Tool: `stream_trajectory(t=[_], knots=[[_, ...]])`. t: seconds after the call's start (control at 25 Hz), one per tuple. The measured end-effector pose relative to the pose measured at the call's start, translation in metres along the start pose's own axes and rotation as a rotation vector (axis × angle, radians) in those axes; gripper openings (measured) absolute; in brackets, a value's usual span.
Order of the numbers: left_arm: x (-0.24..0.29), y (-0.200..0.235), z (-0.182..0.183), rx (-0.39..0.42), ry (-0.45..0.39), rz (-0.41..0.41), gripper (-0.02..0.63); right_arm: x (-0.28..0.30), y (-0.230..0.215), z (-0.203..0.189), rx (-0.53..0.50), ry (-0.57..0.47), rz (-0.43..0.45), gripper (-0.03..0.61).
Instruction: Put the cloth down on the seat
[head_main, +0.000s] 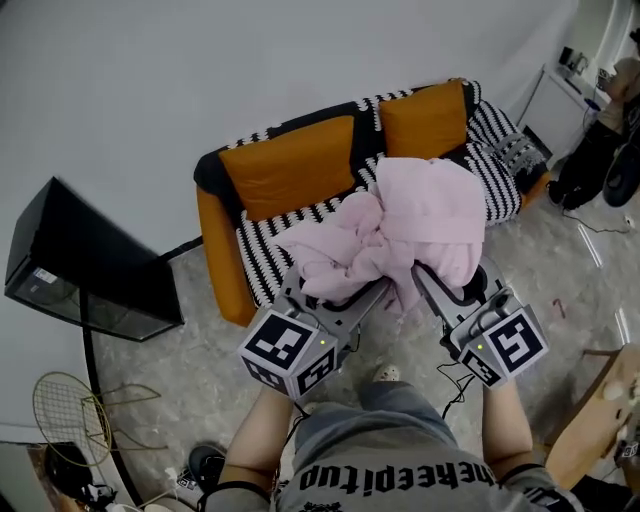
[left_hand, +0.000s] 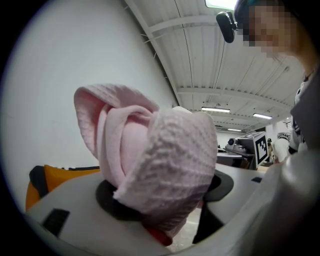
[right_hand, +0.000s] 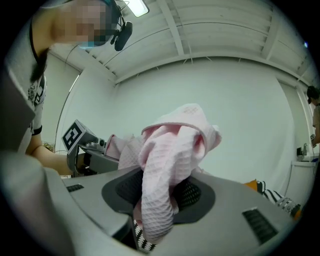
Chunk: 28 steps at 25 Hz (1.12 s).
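The left gripper (head_main: 345, 300) has its jaws closed on a thick fold of the pink cloth (head_main: 400, 225). The fold bulges up and out between them in the left gripper view (left_hand: 150, 160). The right gripper (head_main: 440, 285), just beside it, clamps another bunch of the cloth, with its jaws set fairly wide around the wad. The cloth hangs bunched between the two grippers, in the air in front of the sofa (head_main: 215, 250). It is above the striped seat (head_main: 265, 245) and not resting on it.
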<state>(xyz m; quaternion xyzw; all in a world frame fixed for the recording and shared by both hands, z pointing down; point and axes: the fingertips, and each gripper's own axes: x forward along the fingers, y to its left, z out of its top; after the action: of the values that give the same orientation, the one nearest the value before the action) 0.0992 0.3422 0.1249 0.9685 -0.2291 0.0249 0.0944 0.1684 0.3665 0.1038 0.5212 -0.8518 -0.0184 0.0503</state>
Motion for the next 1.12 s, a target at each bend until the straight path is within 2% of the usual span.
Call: stream_trajectory(t=[0.24,0.48,0.84,1.12], knots=[[0.05,0.0,0.004,-0.006,0.0,0.05,0.342,0.002,-0.052,-0.005,0.003,-0.002,0.048,0.163],[0.079,0.002,0.003,-0.01,0.006,0.108,0.342,0.008,-0.084,-0.011,0.021,-0.01,0.099,0.163],[0.091,0.024,-0.001,-0.023,0.027,0.173,0.342,0.033,-0.098,-0.021,0.052,-0.008,0.155,0.163],[0.092,0.063,-0.003,-0.043,0.035,0.191,0.342,0.073,-0.099,-0.027,0.056,0.015,0.176,0.163]])
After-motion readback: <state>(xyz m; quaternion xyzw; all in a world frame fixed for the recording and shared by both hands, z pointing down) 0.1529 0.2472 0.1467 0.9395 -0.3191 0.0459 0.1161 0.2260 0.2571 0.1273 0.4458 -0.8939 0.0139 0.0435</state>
